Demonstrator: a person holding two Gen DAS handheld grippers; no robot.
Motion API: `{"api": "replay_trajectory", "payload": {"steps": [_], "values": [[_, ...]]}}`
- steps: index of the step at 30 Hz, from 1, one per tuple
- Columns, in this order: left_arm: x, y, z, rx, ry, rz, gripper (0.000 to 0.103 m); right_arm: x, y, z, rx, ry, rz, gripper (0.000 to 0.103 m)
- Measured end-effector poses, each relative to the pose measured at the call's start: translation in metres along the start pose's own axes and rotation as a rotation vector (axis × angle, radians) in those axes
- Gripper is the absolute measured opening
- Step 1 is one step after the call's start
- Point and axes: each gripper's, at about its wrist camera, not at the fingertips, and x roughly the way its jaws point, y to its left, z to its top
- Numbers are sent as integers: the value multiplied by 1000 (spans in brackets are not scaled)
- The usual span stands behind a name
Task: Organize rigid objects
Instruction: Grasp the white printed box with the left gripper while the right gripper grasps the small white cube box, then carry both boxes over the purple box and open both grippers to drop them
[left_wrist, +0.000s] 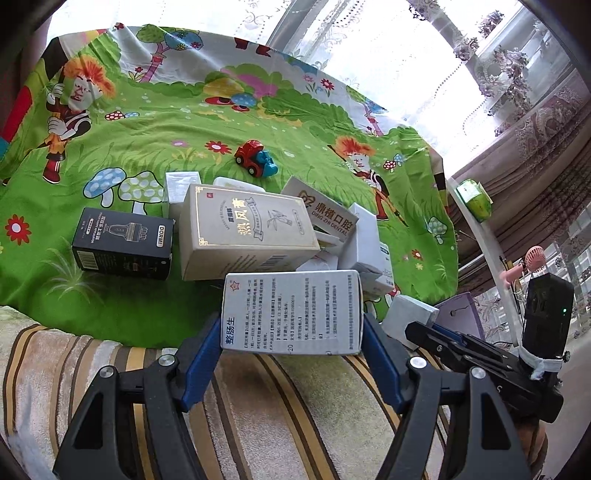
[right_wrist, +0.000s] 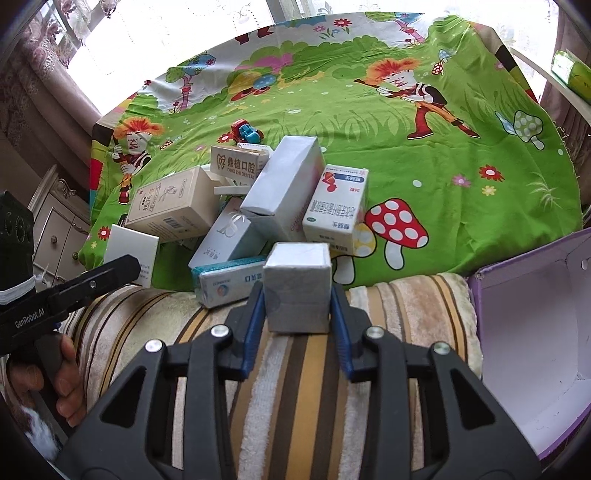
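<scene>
Boxes (left_wrist: 251, 232) lie heaped on a green cartoon cloth (left_wrist: 147, 122); left gripper (left_wrist: 291, 328) fingers clamp a pale blue medicine box (left_wrist: 291, 314), right gripper (right_wrist: 297, 306) fingers clamp a small grey box (right_wrist: 297, 288).

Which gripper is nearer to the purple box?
Right. The right gripper, shut on a small grey box, sits just left of the purple box. The left gripper holds a medicine box farther left.

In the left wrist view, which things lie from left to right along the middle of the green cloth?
Black DORMI box → beige box with gold lettering → Ding Zhi Dental box → plain white box.
</scene>
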Motion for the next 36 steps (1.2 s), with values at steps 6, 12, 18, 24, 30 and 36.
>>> {"api": "replay_trajectory", "payload": {"steps": [6, 12, 18, 24, 30, 36], "values": [[4, -39, -2, 64, 1, -38, 73, -26, -32, -10, 58, -49, -30, 38], [17, -94, -13, 168, 31, -95, 73, -51, -77, -26, 152, -86, -91, 38], [37, -152, -25, 285, 80, -127, 73, -69, -120, -42, 231, -111, -164, 38], [55, -199, -40, 386, 124, -159, 73, -80, -160, -54, 339, -126, -217, 38], [68, -229, -49, 451, 151, -185, 76, -96, -185, -64, 421, -166, -295, 38], [69, -240, -55, 495, 154, -202, 84, -103, -194, -68, 449, -210, -328, 52]]}}
